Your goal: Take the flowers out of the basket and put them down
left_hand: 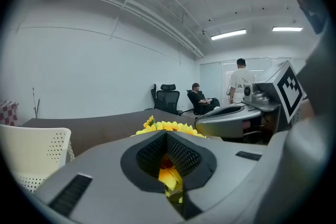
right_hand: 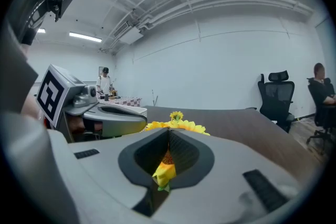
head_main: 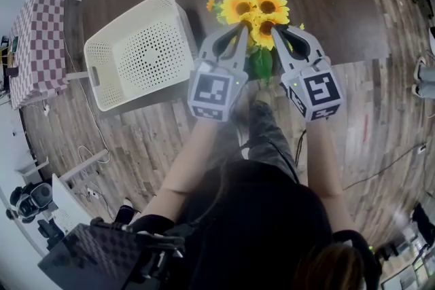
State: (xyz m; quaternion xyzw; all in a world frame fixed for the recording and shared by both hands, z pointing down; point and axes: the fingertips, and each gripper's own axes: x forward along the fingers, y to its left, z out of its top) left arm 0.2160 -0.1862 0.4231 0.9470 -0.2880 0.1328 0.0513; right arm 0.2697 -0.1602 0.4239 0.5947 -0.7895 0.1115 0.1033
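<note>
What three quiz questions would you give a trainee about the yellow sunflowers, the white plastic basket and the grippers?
1. True or false: the yellow sunflower bunch lies inside the white perforated plastic basket.
2. Which grippers are shut on the flowers? A left; B right; C both.
3. Head view: which side of the flowers is the basket?
Key: 1 false; 2 C, left gripper and right gripper; 3 left.
</note>
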